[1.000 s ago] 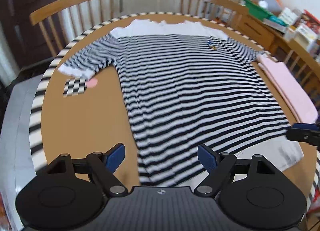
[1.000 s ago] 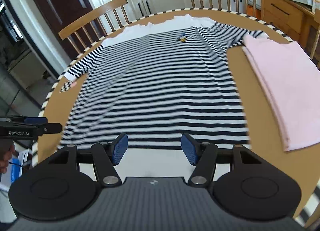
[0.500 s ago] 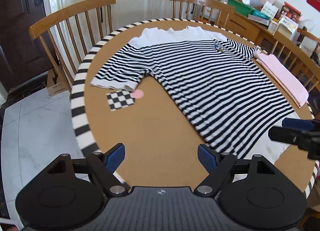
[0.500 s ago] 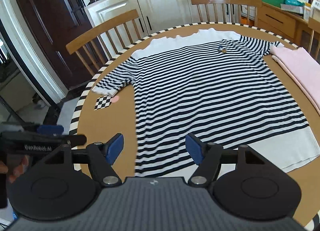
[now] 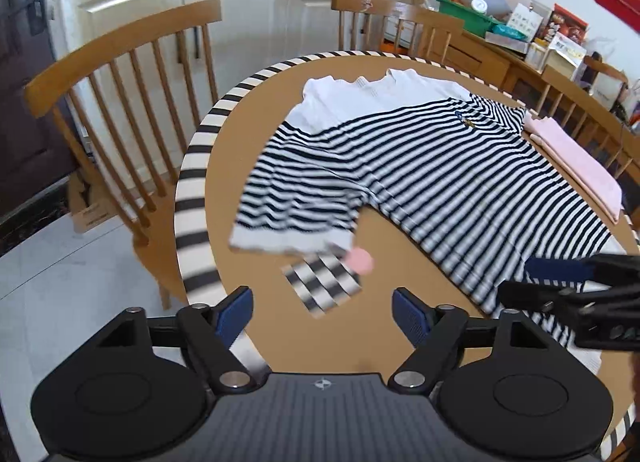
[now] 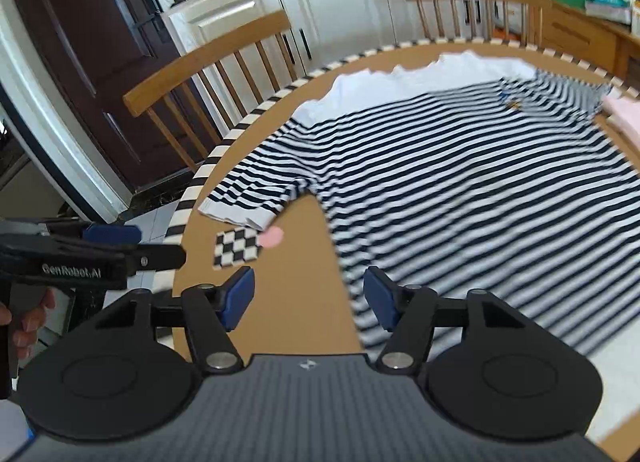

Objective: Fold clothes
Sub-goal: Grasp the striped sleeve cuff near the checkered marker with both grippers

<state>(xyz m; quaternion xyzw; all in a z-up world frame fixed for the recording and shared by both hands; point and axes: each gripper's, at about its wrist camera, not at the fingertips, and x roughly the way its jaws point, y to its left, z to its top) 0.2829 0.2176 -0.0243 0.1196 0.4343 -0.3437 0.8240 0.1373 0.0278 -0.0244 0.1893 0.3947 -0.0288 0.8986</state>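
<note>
Left wrist view is showing the left gripper [image 5: 322,312] hanging over the near rim of the round table [image 5: 192,198], its jaws spread with nothing between them, though they have just been closing a little. Ahead of it, the striped shirt [image 5: 420,166] is lying flat and unfolded on the table, with its sleeve [image 5: 296,206] spread out toward the table edge and its cuff just beside a checkered card [image 5: 324,282]. In the right wrist view the right gripper [image 6: 306,298] is likewise empty, its jaws apart but having just been narrowing, poised over bare wood beside the shirt's side edge. Judging by this, the folding is only beginning: both grippers are lining up along the sleeve side, and the next move probably calls for one to pinch the sleeve or shoulder and the other the hem corner, then carry that side across the body together. The shirt's long axis is running from the near right, where the white hem band lies, to the far side, with the white collar pointing away toward the chairs [image 5: 132,110]. A folded pink cloth [image 5: 576,162] is sitting beside the shirt's far sleeve.
</note>
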